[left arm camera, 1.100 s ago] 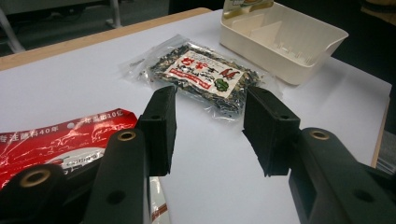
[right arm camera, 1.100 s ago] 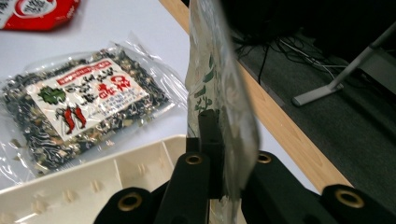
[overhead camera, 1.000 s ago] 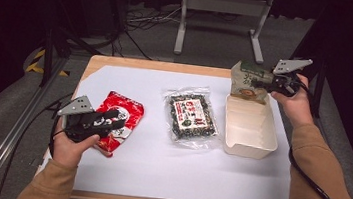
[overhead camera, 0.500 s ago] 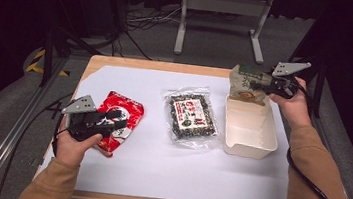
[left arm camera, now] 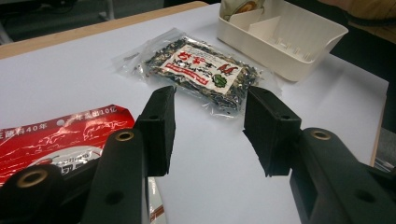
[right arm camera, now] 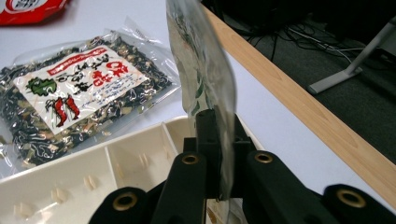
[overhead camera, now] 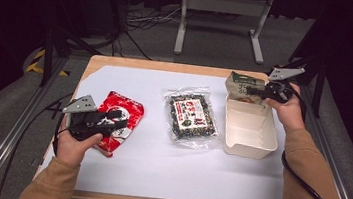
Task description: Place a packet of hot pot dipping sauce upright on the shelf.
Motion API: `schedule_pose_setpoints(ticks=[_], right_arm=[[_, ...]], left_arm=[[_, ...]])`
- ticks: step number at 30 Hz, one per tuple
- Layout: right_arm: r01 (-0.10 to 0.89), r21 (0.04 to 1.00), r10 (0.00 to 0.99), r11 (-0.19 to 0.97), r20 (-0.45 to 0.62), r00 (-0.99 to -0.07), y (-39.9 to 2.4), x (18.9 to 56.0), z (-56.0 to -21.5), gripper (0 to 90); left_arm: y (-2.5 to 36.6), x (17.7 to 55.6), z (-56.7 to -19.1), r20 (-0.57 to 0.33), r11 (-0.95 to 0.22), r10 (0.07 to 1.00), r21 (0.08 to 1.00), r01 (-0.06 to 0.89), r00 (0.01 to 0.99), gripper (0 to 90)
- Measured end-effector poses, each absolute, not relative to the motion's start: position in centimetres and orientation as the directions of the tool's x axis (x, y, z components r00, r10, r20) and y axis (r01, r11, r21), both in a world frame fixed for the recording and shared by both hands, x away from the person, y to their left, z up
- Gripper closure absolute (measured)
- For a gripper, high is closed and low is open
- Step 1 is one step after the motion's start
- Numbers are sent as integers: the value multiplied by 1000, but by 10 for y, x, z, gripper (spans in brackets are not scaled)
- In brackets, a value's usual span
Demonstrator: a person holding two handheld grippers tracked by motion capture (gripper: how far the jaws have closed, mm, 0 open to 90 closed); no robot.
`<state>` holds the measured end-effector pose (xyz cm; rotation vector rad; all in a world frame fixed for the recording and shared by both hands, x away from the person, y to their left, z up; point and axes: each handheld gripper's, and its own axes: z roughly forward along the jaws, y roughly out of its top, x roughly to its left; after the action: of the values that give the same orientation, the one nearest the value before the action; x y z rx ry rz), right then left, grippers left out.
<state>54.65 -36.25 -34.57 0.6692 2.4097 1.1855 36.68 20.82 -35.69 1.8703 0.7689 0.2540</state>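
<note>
Seen from above: a wooden table (overhead camera: pixel 168 67) covered by a white sheet (overhead camera: pixel 166 169), with two forearms in tan sleeves coming in from the near edge.

At the far right, the right gripper (overhead camera: pixel 258 91) clamped on a green-and-white packet (overhead camera: pixel 240 85), jaws pinching its thin edge; jaws lately eased open a touch, yet the packet is between them and pressed by the pads. Packet held upright over the far end of a cream tray (overhead camera: pixel 260 145), lower edge at or just inside the tray's rim, though whether touching the tray floor is hard to tell from this angle. In the right gripper view, the packet (right arm camera: pixel 201 79) standing edge-on between the black jaws, with the tray's (right arm camera: pixel 84 163) inner dividers just below.

At the near left, the left gripper (overhead camera: pixel 120 122) resting over a red snack bag (overhead camera: pixel 125 111), jaws parted and holding nothing. In the left gripper view, white sheet bare between the two black pads, the red bag (left arm camera: pixel 56 135) lying flat beneath the left one.

Between the red bag and the tray, a clear packet of dark dried seaweed (overhead camera: pixel 192 115) lying flat, just beside the tray, well apart from both grippers.
</note>
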Motion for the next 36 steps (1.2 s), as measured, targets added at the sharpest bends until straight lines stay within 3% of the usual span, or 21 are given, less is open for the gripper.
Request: schedule_pose_setpoints(ticks=[16, 25, 32, 36], right_arm=[[321, 808, 657, 494, -106, -746, -379, 539, -348, 713], [373, 824, 720, 427, -60, -692, -384, 534, -349, 472], [368, 832, 743, 416, -78, -664, -386, 527, -344, 405], [415, 829, 791, 375, -53, -610, -389, 520, -339, 377]], left_arm=[[203, 371, -357, -185, -243, 602, 884, 399, 777, 536], [200, 376, -358, -183, -252, 593, 883, 396, 784, 521], [196, 380, -358, -182, -258, 586, 882, 395, 790, 508], [192, 385, -357, -178, -266, 577, 882, 390, 797, 504]])
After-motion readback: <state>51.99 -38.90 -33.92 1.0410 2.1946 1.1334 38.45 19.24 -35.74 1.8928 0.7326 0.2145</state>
